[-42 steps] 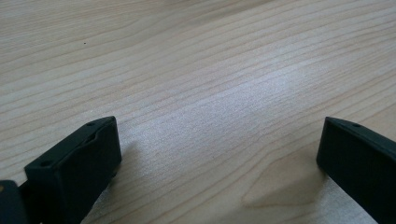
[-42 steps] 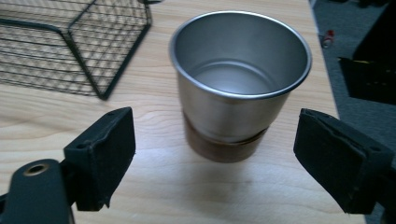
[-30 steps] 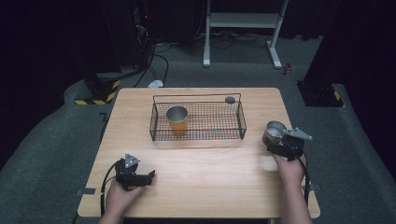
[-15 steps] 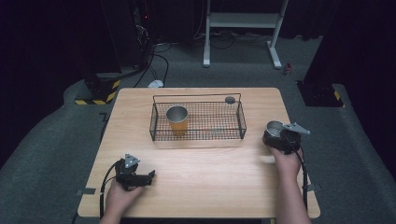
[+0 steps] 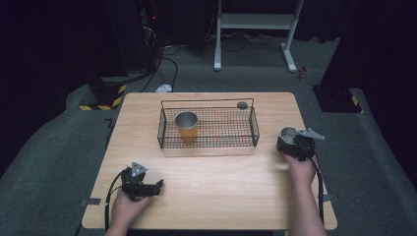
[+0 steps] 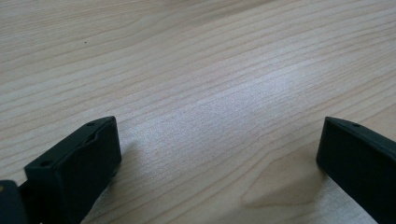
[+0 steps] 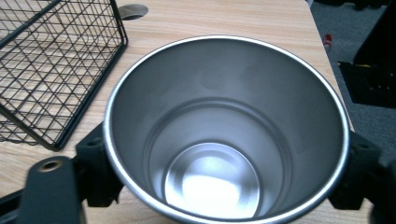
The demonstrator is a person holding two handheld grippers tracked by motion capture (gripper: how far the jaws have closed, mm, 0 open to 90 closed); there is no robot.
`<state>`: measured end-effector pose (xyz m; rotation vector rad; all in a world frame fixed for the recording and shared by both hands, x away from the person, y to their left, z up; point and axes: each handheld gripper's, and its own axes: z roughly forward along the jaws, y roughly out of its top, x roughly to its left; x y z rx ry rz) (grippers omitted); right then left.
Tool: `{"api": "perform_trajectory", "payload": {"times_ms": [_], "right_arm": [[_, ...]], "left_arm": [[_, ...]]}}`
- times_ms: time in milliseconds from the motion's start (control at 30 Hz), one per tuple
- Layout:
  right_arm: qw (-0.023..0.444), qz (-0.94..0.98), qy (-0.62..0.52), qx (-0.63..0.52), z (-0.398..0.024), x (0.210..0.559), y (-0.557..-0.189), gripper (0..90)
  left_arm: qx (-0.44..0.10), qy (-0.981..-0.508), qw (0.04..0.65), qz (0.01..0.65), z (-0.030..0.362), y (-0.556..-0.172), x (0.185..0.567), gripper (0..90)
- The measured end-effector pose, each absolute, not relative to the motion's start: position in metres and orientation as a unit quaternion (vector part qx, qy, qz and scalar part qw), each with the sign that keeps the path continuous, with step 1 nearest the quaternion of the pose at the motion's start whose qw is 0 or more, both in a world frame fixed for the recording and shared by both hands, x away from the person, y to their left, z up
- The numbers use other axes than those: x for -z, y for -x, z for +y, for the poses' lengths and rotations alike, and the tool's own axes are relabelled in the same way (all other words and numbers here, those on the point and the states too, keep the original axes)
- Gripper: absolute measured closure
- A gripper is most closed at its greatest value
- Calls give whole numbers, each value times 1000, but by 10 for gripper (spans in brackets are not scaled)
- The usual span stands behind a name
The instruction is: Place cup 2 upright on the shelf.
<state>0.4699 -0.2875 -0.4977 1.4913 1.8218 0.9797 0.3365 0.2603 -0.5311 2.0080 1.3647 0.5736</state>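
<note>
Steel cup (image 7: pixel 226 135) in right claw (image 5: pixel 294 146) sits just beside basket (image 5: pixel 255 129) edge.

We see a steel cup (image 7: pixel 224 130), brushed and glossy inside, between matt black plastic fingers (image 7: pixel 95 172); beside it a thin black wire basket (image 7: pixel 51 70), all on a pale, smooth-grained wooden worktop (image 6: pixel 196 84), above grey carpeted floor (image 5: pixel 44 162).
</note>
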Motion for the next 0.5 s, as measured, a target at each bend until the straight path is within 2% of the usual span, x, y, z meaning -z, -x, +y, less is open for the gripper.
{"api": "perform_trajectory", "payload": {"times_ms": [500], "right_arm": [[292,701,-537,-367,-273,487,-457,184]], "left_arm": [[-219,-764,317,518,261,-337,531,2]]}}
